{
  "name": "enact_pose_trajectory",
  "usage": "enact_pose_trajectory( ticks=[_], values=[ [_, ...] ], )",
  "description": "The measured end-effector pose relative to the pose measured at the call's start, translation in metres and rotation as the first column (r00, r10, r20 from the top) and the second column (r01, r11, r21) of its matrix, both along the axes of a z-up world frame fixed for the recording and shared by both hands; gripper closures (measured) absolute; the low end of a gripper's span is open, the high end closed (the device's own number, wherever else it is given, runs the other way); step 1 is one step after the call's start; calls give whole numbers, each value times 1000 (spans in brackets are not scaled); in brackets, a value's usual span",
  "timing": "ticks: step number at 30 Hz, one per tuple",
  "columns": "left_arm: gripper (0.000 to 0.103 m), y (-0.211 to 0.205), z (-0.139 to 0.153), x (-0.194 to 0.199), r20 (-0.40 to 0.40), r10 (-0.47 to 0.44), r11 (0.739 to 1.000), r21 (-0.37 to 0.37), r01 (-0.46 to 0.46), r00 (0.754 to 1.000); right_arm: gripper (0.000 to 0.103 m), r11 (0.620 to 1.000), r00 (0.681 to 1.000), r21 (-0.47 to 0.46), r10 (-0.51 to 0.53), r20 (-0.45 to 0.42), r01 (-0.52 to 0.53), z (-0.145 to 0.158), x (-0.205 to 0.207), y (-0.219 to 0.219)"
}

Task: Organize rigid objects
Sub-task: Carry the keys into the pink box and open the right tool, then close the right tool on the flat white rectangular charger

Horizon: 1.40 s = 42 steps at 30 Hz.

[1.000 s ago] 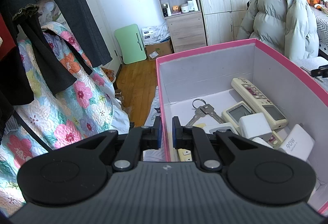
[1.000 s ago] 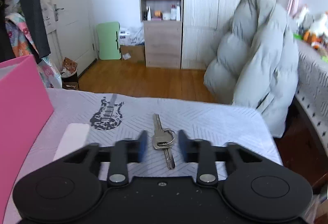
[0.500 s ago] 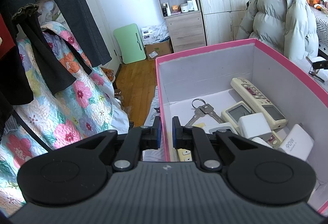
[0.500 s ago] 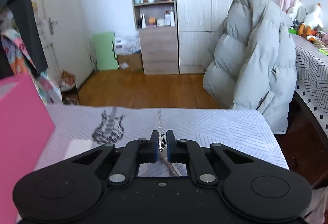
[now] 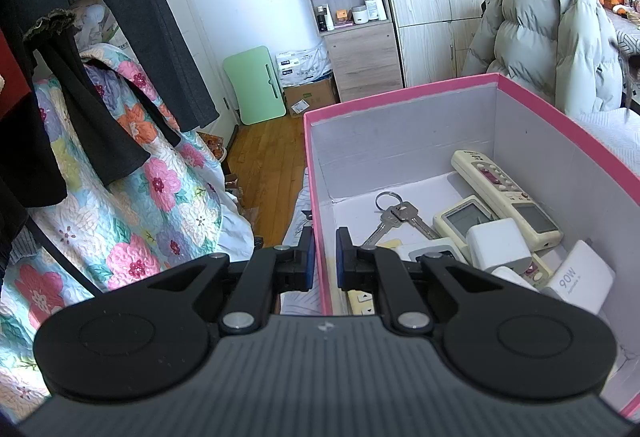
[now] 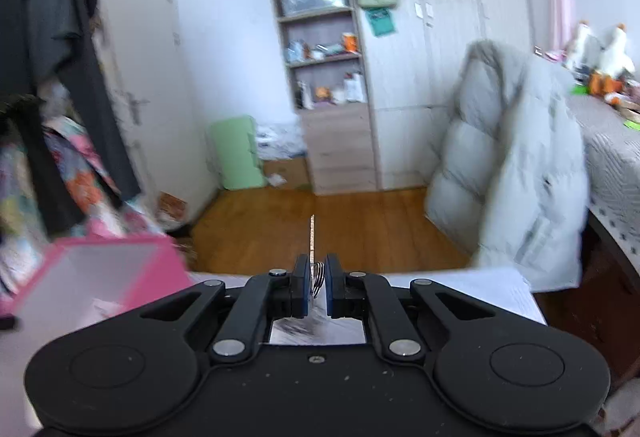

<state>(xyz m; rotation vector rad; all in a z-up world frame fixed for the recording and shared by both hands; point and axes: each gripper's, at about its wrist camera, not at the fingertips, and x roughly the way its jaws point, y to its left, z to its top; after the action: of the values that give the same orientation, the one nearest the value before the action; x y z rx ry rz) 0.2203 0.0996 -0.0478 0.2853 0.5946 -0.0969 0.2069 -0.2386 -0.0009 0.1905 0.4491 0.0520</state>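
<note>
My left gripper [image 5: 322, 251] is shut on the near left wall of the pink box [image 5: 400, 99], one finger inside and one outside. In the box lie a key bunch [image 5: 394, 215], two remote controls [image 5: 504, 189], a white charger cube [image 5: 498, 243] and a white 90W adapter [image 5: 578, 281]. My right gripper [image 6: 317, 279] is shut on a key set [image 6: 313, 237] and holds it in the air above the bed, one key pointing up. The pink box [image 6: 100, 265] shows at the lower left of the right wrist view.
A grey puffer jacket [image 6: 516, 157] hangs over a chair at the right. A shelf and wardrobe [image 6: 360, 77] stand at the back wall. Dark clothes and a floral quilt [image 5: 120, 177] hang left of the box. The white bed cover [image 6: 460, 289] lies under my right gripper.
My right gripper closed on the key set on the bed cover and lifted it, swinging left toward the pink box. My left gripper kept its hold on the box wall.
</note>
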Motion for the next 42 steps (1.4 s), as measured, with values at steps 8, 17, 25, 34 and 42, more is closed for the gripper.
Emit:
enact_pose_trajectory(
  ticks=[8, 17, 25, 34, 42],
  values=[
    [95, 1, 0, -1, -1, 0, 1000, -5, 0, 1000, 94, 971, 970, 37, 233, 68, -236, 44, -6, 51],
    [95, 3, 1, -1, -3, -2, 1000, -17, 2, 1000, 94, 919, 918, -19, 393, -40, -394, 24, 33, 117],
    [94, 0, 0, 2, -9, -8, 1000, 17, 8, 1000, 92, 920, 926, -126, 354, -131, -370, -10, 67, 147],
    [94, 1, 1, 4, -11, -5, 1000, -7, 5, 1000, 64, 982, 978, 42, 186, -93, -182, 0, 56, 81],
    [94, 4, 1, 5, -12, -5, 1000, -20, 5, 1000, 53, 996, 961, 28, 88, -261, -84, -41, 45, 30]
  ],
)
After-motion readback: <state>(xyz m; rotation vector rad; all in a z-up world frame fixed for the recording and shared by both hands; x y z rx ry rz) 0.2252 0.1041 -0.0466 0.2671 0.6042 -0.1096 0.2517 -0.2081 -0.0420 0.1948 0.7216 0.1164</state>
